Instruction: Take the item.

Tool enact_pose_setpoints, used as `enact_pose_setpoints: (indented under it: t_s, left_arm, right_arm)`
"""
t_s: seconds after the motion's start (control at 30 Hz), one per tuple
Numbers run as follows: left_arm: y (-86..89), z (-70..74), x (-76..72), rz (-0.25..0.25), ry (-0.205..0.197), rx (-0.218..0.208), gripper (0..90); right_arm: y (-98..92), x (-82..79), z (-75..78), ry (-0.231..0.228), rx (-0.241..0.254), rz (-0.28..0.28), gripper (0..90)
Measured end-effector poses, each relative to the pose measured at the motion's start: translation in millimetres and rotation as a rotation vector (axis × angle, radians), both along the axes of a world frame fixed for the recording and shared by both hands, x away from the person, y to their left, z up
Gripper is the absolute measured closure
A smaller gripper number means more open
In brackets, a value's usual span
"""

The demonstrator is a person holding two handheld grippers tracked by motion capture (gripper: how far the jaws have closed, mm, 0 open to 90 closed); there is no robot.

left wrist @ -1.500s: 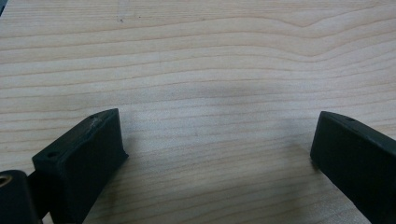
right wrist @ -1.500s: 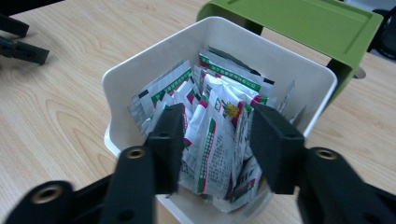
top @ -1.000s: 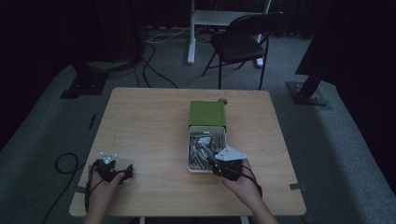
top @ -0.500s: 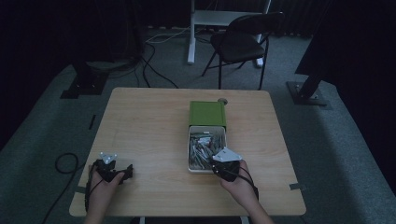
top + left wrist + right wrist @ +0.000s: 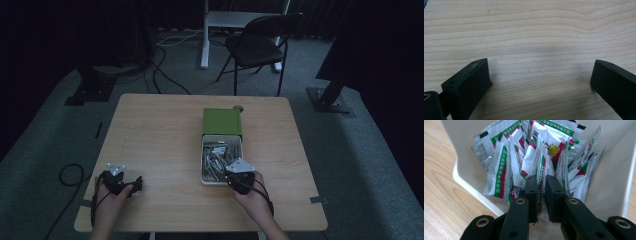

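A white box (image 5: 202,165) on the wooden table holds several silver sachets with green and red print (image 5: 499,170). Its green lid (image 5: 222,121) lies at the far end. My right gripper (image 5: 231,176) dips into the near end of the box. Its jaws have just been closing, and in the right gripper view the right gripper (image 5: 540,181) is shut on one upright sachet (image 5: 541,167), pinching its lower edge. My left gripper (image 5: 131,184) rests at the table's near left. In the left gripper view its jaws (image 5: 541,77) stand wide open over bare wood.
A small round object (image 5: 238,108) lies just behind the green lid. The box's white wall (image 5: 609,177) rises close on the right of my right jaws. A chair (image 5: 260,45) and floor cables (image 5: 165,75) are beyond the table's far edge.
My right hand has edged slightly left at the box's near end. The left hand has stayed put.
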State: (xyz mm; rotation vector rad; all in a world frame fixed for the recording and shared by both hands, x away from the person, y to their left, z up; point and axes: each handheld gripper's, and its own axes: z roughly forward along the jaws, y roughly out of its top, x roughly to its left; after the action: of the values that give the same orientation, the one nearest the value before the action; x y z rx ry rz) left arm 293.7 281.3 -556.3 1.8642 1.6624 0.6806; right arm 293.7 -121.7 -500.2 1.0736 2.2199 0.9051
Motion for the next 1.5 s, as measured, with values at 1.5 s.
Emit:
enact_pose_setpoints:
  t_s: [1.5]
  left_arm:
    - [0.0, 0.0, 0.0, 0.000, 0.000, 0.000, 3.3]
  right_arm:
    - [-25.9, -7.3, 74.4, -0.118, 0.210, -0.001, 90.0]
